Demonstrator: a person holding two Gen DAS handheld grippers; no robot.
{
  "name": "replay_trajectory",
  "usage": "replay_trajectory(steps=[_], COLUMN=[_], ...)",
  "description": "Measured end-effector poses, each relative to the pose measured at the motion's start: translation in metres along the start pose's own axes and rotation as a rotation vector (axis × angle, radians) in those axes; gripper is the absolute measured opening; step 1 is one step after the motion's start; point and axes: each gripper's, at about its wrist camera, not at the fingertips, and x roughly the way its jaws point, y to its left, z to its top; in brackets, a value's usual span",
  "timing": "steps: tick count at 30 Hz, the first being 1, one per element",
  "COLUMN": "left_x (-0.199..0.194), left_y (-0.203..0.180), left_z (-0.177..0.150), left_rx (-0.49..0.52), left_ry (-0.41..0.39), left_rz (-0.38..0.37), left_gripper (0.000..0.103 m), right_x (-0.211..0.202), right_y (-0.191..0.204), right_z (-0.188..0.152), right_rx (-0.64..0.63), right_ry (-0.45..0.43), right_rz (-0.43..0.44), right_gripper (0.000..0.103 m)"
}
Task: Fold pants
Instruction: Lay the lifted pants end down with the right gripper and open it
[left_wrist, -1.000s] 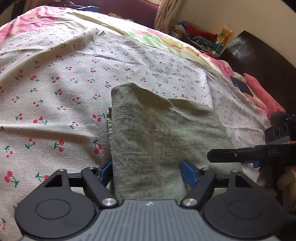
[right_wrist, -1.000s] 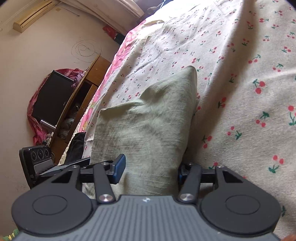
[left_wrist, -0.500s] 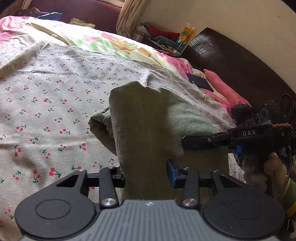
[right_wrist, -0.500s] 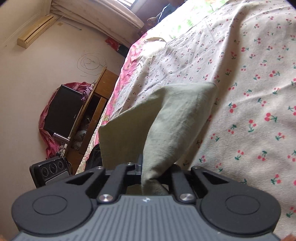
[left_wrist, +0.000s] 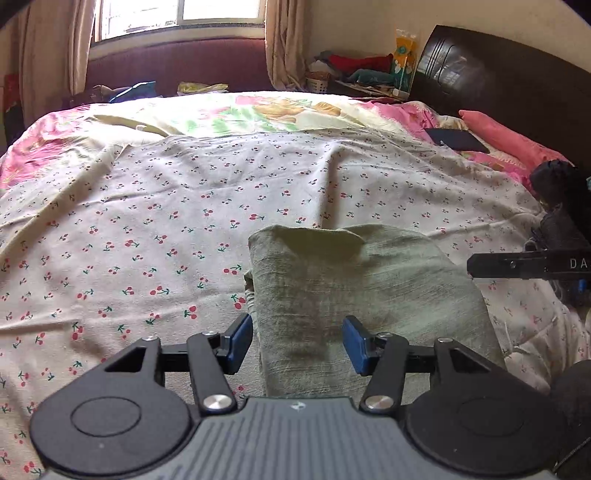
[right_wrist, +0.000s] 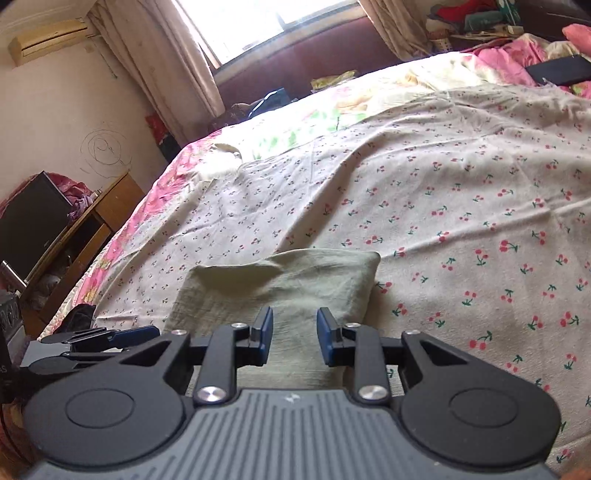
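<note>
Green folded pants (left_wrist: 354, 295) on bedsheet (left_wrist: 166, 221), both grippers' fingers just parted, hovering

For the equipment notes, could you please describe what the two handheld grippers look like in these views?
Both look alike. The left gripper and right gripper each have a ribbed grey body, black linkage arms with silver pivot screws, round black side housings and flat blue finger pads. Seen from the left wrist view, the right gripper's black side bar carries white letters, "DA" legible.
</note>
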Motion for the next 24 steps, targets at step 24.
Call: replay_trajectory(steps=[24], left_x=[-0.002], left_y=[-0.017], left_z=[-0.028], left_rx=[-0.064], left_ry=[0.024], left_rz=[0.07], left_gripper=[0.073], right_x=[0.108], right_y=[0.075], right_z=[0.017], right_rx=[-0.173], right_ry=[0.164], right_rz=[0.137], right_gripper=[0.033])
